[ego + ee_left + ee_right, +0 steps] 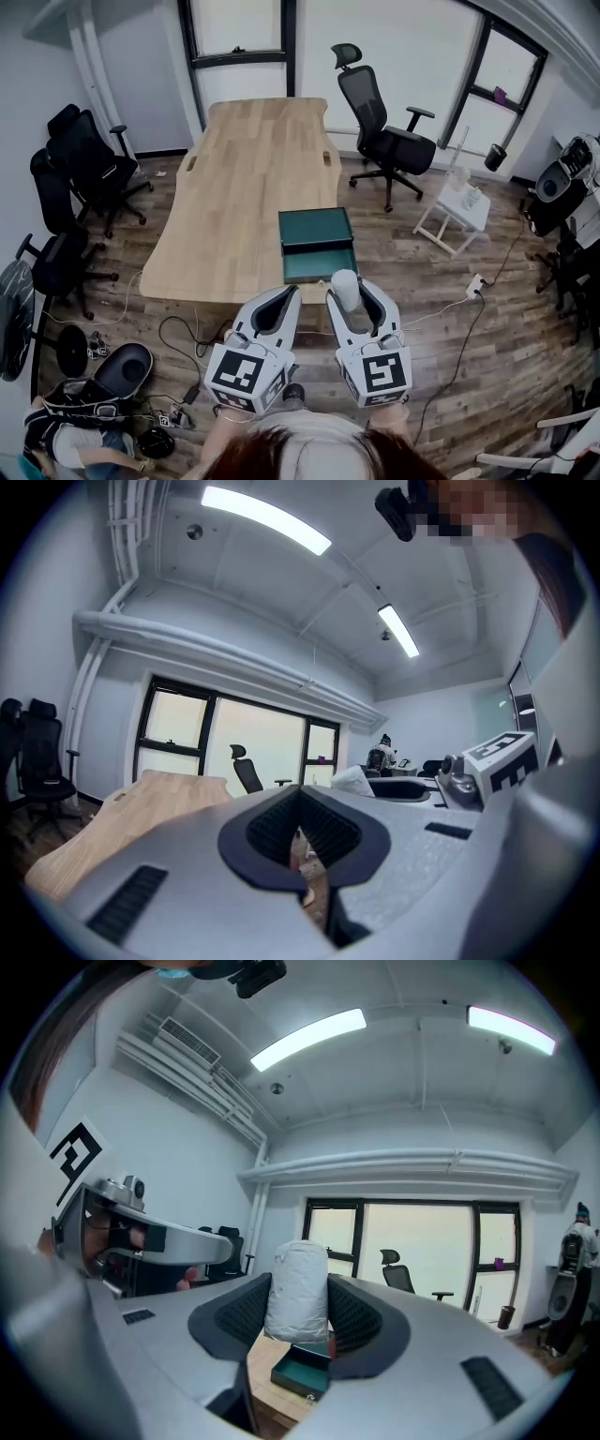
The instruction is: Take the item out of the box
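The jaws of the right gripper [298,1309] are closed on the item [298,1288], a pale wrapped roll that stands upright between the two dark pads and rises above them. The jaws of the left gripper [302,806] are brought together at the tips, with nothing between them. The item is therefore no longer in the green box [319,265]. It is lifted clear and held in front of the person, near the edge of the wooden table [244,178] on which the box lies open. The roll seems to be gripped at its lower half so that it stays vertical and does not slip, and the left gripper probably waits beside it only because one gripper is enough for such a light thing. The head view gives the layout: the right gripper [349,286] and the left gripper [284,296] are side by side, and beyond them both parts of the box look empty. It does not show well how the pads meet the roll. The right gripper view shows this contact clearly, and also the box [302,1372] low between the jaws. Only the left gripper view proves that its own jaws carry nothing.
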The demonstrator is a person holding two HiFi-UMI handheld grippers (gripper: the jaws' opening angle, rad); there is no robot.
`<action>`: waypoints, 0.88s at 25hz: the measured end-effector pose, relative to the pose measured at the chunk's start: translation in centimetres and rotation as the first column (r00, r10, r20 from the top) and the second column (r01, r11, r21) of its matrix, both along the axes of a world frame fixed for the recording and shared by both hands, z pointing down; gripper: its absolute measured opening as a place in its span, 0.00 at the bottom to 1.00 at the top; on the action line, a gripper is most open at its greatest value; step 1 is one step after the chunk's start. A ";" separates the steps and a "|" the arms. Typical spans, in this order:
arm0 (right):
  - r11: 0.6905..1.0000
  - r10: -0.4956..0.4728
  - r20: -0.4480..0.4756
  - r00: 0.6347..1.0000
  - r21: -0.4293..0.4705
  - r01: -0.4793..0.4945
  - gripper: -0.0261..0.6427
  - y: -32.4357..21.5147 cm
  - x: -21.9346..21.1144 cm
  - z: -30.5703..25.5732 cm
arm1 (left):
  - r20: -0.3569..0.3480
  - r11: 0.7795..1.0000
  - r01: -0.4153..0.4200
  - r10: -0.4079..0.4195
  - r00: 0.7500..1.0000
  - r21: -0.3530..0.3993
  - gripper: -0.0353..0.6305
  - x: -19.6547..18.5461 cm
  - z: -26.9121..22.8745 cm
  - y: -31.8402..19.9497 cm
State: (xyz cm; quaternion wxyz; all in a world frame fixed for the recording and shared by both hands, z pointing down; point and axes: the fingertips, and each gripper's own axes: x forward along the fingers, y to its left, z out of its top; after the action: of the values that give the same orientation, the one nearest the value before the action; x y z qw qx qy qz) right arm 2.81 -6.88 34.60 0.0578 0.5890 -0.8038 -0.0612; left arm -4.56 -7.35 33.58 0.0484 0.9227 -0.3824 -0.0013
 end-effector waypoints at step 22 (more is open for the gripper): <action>0.998 -0.041 0.049 0.998 -0.035 0.043 0.34 9.5 3.7 -1.2 | 0.016 0.999 0.036 -0.036 0.999 0.011 0.06 3.9 -0.4 8.1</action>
State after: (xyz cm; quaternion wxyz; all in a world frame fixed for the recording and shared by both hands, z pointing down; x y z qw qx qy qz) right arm 6.52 2.60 33.38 0.0477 0.5720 -0.8181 -0.0339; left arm -0.62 0.78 33.19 0.0402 0.9160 -0.3992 0.0033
